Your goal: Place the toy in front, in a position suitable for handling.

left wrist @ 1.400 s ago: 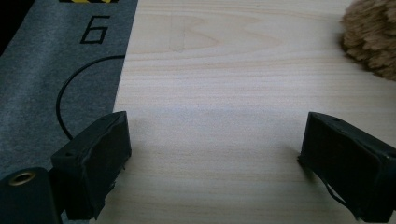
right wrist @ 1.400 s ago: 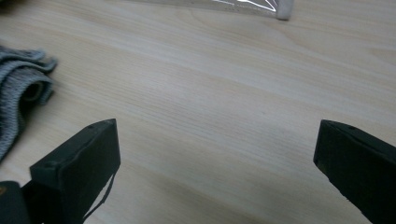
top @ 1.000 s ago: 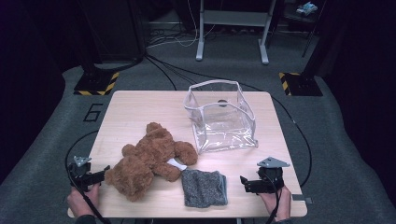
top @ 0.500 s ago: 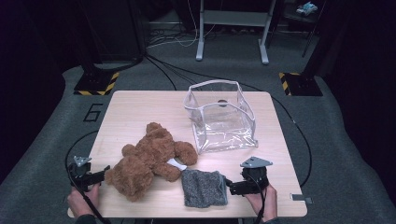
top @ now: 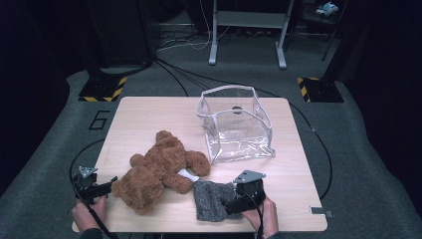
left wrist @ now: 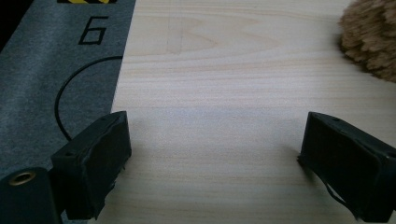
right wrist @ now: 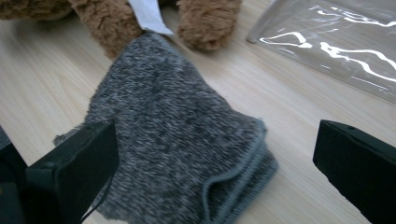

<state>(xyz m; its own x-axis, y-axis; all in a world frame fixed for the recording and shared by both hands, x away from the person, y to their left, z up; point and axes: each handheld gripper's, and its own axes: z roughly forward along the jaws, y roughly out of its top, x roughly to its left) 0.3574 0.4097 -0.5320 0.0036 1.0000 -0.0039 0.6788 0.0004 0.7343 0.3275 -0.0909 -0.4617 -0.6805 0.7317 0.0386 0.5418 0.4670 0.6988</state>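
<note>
**A:** Where did you have your right gripper (top: 234, 203) at that moment?

**B:** You held it over the near right edge of the grey knitted cloth (top: 215, 200), low above the table (top: 149, 119). In the right gripper view its jaws stood wide apart, released, with the cloth (right wrist: 182, 140) lying between them and nothing pinched.

**A:** And the left gripper (top: 102, 188)?

**B:** You kept it at the near left corner of the table, just beside the head of the brown teddy bear (top: 159, 169). In the left gripper view its jaws were spread wide too, over bare wood, with a bit of brown fur (left wrist: 371, 39) at the upper right.

**A:** How did the things lie?

**B:** The bear lay on the table's near left half, its white tag (right wrist: 145, 16) touching the far edge of the cloth. The clear plastic bag (top: 234, 124) stood open and upright on the far right part of the table, apart from the bear and the cloth.
</note>
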